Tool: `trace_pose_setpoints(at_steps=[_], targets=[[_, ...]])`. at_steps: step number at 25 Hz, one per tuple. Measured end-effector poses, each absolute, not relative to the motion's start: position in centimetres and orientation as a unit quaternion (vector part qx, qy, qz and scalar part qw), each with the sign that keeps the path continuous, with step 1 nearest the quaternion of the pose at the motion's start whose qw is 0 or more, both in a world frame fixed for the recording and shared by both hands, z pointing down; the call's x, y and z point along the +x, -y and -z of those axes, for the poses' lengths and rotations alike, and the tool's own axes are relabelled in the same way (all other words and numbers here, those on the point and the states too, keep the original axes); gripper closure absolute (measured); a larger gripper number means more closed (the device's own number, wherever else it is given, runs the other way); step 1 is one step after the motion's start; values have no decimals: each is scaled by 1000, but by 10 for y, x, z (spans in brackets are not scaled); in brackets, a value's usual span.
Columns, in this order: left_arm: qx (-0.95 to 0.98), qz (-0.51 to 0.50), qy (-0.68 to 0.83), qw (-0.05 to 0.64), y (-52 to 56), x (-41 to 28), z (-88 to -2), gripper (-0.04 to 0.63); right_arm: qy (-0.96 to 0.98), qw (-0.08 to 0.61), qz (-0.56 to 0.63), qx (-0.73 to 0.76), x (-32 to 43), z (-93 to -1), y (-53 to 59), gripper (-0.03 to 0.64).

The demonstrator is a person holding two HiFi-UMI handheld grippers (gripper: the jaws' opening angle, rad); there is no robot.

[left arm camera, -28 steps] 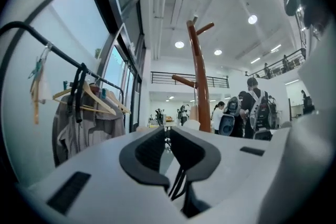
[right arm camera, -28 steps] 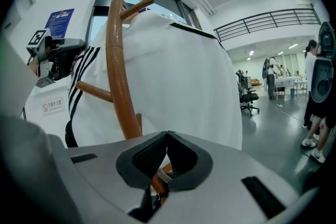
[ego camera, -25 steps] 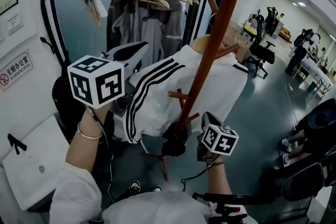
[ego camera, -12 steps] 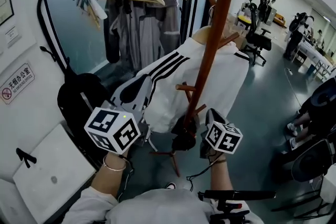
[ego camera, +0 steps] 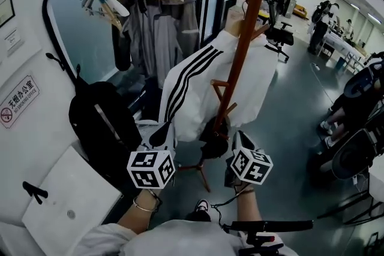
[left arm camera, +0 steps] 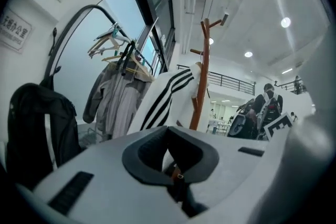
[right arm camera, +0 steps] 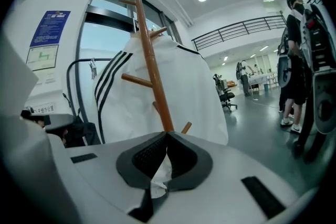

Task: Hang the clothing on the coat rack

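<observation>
A white jacket [ego camera: 198, 87] with black sleeve stripes hangs on the brown wooden coat rack [ego camera: 243, 39], its striped sleeve drooping to the left. My left gripper [ego camera: 162, 129] is low, below the sleeve's end, shut with nothing in it. In the left gripper view the shut jaws [left arm camera: 169, 131] point up at the jacket [left arm camera: 168, 97] and the rack [left arm camera: 201, 76]. My right gripper [ego camera: 211, 139] sits at the jacket's bottom hem beside the pole. Its jaws [right arm camera: 167, 136] are shut on a fold of the white jacket [right arm camera: 184, 92], close to the rack [right arm camera: 152, 65].
A black clothes rail [ego camera: 159, 27] with hangers and grey garments stands behind the rack. A black backpack [ego camera: 102, 123] leans on the left wall above a white case [ego camera: 66, 201]. Office chairs [ego camera: 354, 153] and people [ego camera: 318, 33] are to the right.
My left gripper has dropped from shoulder height beside the striped sleeve to low next to the right gripper. The sleeve now hangs free. The right gripper has stayed at the hem.
</observation>
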State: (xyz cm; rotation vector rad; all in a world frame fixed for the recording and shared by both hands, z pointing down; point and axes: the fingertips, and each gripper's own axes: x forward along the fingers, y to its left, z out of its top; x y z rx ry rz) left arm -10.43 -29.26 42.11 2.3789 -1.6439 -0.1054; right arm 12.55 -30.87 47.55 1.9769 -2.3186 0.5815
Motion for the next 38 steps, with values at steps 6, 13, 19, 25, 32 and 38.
trace_pose_setpoints(at_steps=[6, 13, 19, 25, 32, 38], targets=[[835, 27, 524, 167, 260, -88, -464, 588, 719, 23, -194, 667, 135, -491, 254, 594], [837, 20, 520, 167, 246, -77, -466, 588, 718, 15, -190, 669, 146, -484, 232, 594], [845, 11, 511, 155, 245, -67, -457, 588, 724, 31, -167, 669, 146, -474, 229, 595], [850, 3, 505, 149, 244, -58, -457, 588, 723, 29, -159, 672, 152, -467, 228, 595], [855, -1, 497, 152, 248, -54, -460, 588, 722, 27, -155, 674, 154, -463, 229, 595], [861, -5, 484, 157, 252, -48, -466, 588, 723, 21, -162, 671, 153, -467, 230, 595]])
